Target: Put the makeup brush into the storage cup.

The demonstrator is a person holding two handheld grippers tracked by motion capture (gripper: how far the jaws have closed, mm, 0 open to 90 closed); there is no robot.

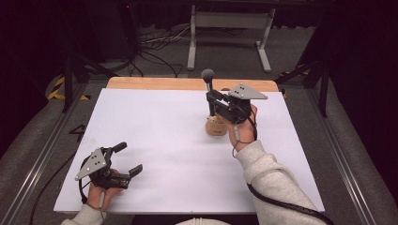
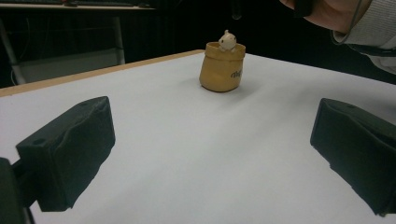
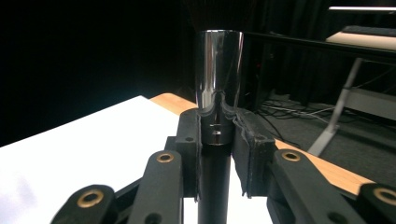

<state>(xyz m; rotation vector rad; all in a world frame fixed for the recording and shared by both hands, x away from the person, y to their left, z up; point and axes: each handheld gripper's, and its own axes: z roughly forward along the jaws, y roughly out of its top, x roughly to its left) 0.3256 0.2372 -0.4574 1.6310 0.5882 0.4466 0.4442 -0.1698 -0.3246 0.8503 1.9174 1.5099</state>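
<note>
My right gripper is shut on a makeup brush and holds it upright, dark bristles on top. In the right gripper view both pads clamp the black handle just below the chrome ferrule. A tan sack-shaped pot stands on the white table top, right under the brush. A small white figure peeks over the rim of the pot, and the brush's lower tip hangs above it. My left gripper rests at the near left, open, with nothing between its jaws.
The table's wooden back edge shows behind the white sheet. Beyond it a white metal stand and loose cables lie on the floor. Dark rails run along both sides of the table.
</note>
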